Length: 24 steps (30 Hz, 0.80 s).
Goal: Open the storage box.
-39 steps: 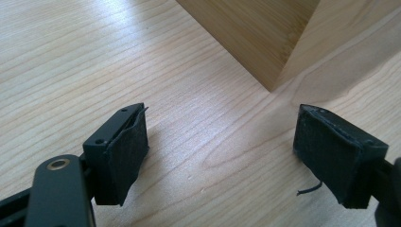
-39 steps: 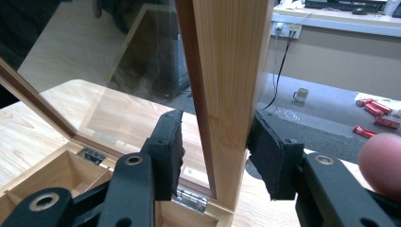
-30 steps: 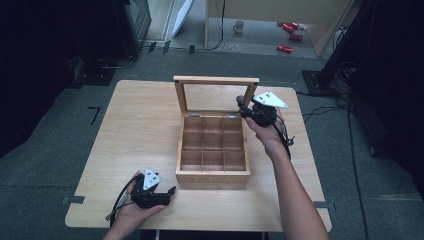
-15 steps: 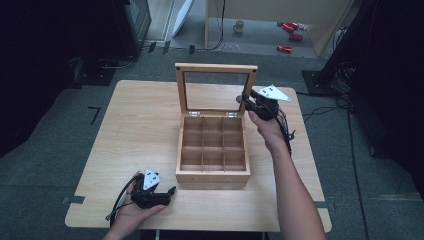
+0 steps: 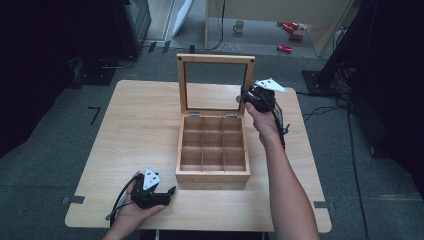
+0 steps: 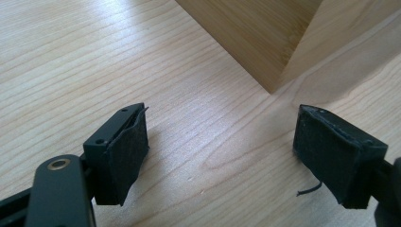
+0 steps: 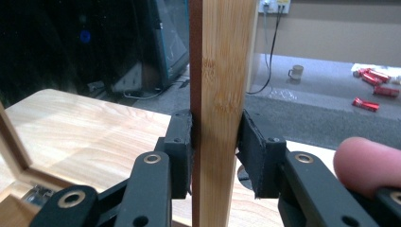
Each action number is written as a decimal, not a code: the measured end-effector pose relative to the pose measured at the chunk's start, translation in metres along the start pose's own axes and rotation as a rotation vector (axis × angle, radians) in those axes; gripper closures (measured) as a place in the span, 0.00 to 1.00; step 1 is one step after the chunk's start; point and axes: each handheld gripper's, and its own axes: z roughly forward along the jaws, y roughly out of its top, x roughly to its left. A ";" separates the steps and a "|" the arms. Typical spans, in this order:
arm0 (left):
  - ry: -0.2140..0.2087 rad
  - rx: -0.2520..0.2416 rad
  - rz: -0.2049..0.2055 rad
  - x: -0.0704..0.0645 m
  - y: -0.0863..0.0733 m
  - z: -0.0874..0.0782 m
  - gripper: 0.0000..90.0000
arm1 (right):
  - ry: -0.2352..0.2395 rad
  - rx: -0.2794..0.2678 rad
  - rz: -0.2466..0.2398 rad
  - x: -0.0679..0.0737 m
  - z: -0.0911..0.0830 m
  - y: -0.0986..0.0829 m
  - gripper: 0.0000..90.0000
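The right gripper pinches the side bar of the lid, one black pad on each side of the wood. The lid stands straight up at the back of the wooden box, which sits in the middle of the table with its small square pockets open. The left gripper has its pads spread wide apart and holds nothing. It rests on the table just beside the box's front left corner.
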 end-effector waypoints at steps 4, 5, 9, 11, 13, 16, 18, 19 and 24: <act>-0.002 -0.001 -0.003 0.000 0.000 0.000 0.21 | -0.023 0.008 0.031 0.000 0.009 0.002 0.74; -0.002 -0.001 -0.003 0.000 0.000 0.000 0.21 | -0.026 0.011 0.041 0.000 0.011 0.002 0.74; -0.002 -0.001 -0.003 0.000 0.000 0.000 0.22 | -0.040 0.019 0.061 0.000 0.016 0.003 0.74; 0.000 0.000 -0.001 0.000 0.000 0.000 0.22 | -0.045 0.020 0.070 0.000 0.018 0.003 0.74; 0.000 -0.001 -0.001 0.000 0.000 0.000 0.22 | -0.053 0.026 0.073 0.000 0.019 0.004 0.74; -0.001 -0.001 -0.002 0.000 0.000 0.000 0.22 | -0.070 0.037 0.071 0.002 0.020 0.006 0.74; -0.001 -0.001 -0.001 0.000 0.000 0.000 0.22 | -0.076 0.037 0.069 0.004 0.020 0.006 0.74; 0.000 -0.001 0.000 0.000 -0.001 0.000 0.22 | -0.082 0.039 0.066 0.004 0.019 0.006 0.74; 0.000 -0.001 0.000 0.000 0.000 0.000 0.22 | -0.090 0.047 0.063 0.006 0.019 0.008 0.74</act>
